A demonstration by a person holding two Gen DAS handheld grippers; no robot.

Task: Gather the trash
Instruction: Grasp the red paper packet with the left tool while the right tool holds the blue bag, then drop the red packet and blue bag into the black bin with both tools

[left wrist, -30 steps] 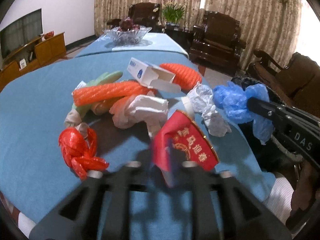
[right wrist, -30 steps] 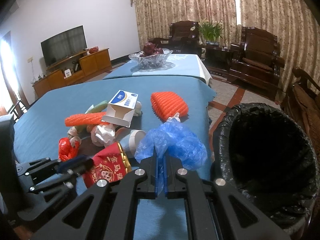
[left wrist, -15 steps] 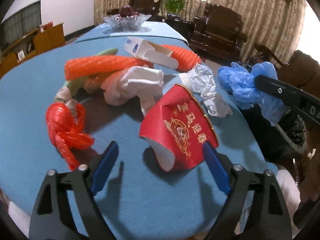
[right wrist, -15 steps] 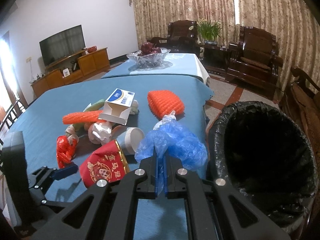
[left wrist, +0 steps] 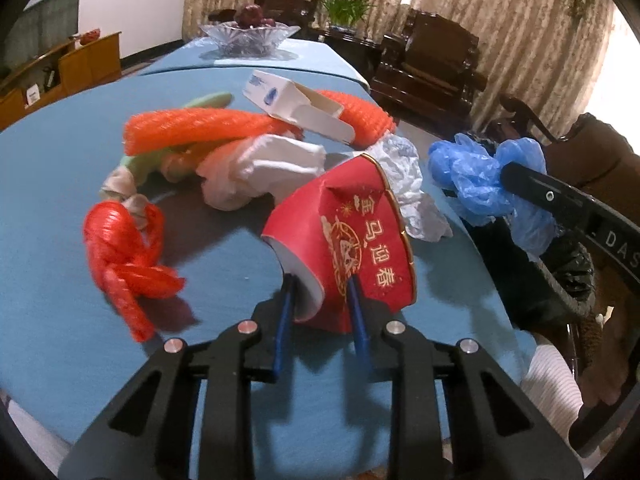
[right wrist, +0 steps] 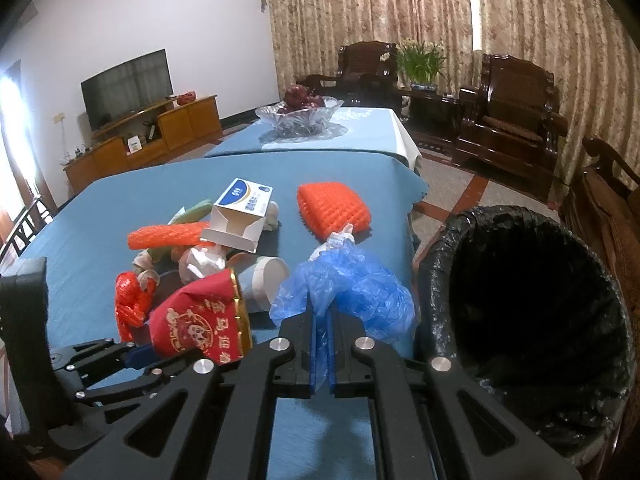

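A red paper cup [left wrist: 344, 220] with gold print lies on its side on the blue-clothed table [left wrist: 60, 160]. My left gripper [left wrist: 320, 284] is closing its jaws, and the cup's near wall sits pinched between the blue pads. From the right wrist view the same cup [right wrist: 200, 320] and left gripper [right wrist: 132, 354] show at lower left. My right gripper [right wrist: 320, 320] is shut on crumpled blue plastic [right wrist: 360, 288], held above the table edge beside the black-lined trash bin [right wrist: 436, 248]. In the left wrist view that blue plastic [left wrist: 468, 180] hangs from the right gripper [left wrist: 508, 172].
More trash lies behind the cup: an orange foam net [left wrist: 192, 128], a red mesh knot [left wrist: 120, 240], a white carton [left wrist: 296, 108], crumpled white paper [left wrist: 404, 168], a white cup [right wrist: 268, 276]. A glass fruit bowl [right wrist: 298, 114] and armchairs [right wrist: 508, 112] stand beyond.
The left jaws opened wide around the red cup, then closed on its near wall. The right gripper with the blue plastic has not moved.
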